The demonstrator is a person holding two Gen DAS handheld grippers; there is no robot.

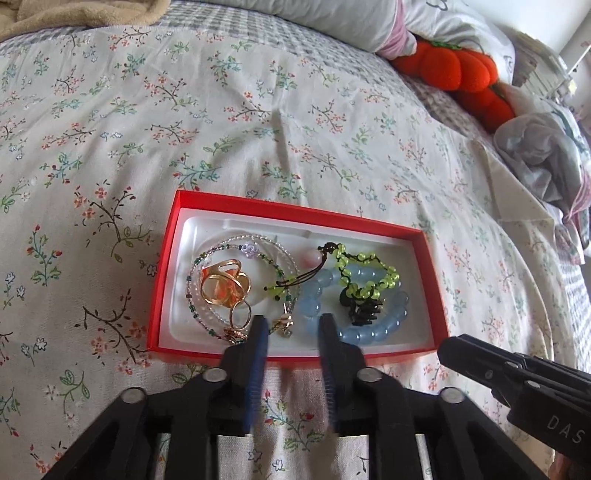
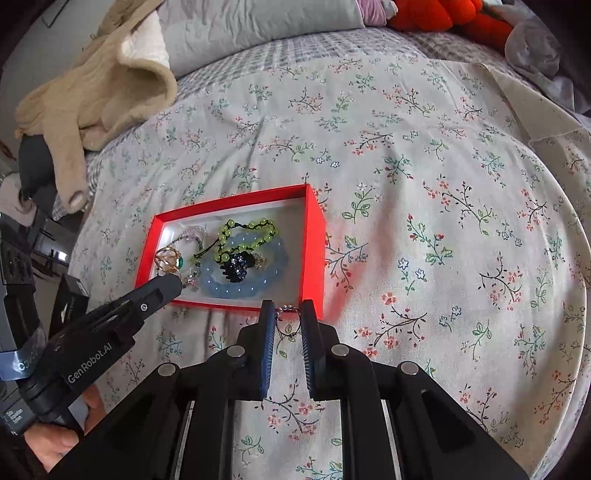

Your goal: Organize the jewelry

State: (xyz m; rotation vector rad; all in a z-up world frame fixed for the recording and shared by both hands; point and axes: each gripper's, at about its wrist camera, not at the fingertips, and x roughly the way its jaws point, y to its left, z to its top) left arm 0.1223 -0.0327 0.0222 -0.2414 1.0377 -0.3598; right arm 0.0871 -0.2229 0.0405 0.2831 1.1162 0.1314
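A red box [image 1: 168, 266] [image 2: 314, 236] with a white liner lies on the floral bedspread. It holds gold rings [image 1: 223, 282], a thin beaded bracelet [image 1: 236, 243], a pale blue bead bracelet [image 1: 373, 332] [image 2: 236, 290], a yellow-green bead bracelet [image 1: 369, 273] [image 2: 243, 229] and a black hair claw [image 1: 360, 308] [image 2: 238, 267]. My left gripper [image 1: 291, 325] is open over the box's near edge, empty. My right gripper [image 2: 288, 314] is nearly shut, with a small silver bead chain ring [image 2: 288, 321] between its fingers, just outside the box's near right corner.
A beige garment [image 2: 99, 92] lies at the back left. Grey pillows [image 2: 258, 26], an orange plush [image 1: 454, 70] and crumpled cloth [image 1: 546, 155] sit at the back right. The bed's left edge [image 2: 79, 236] drops off beside the box.
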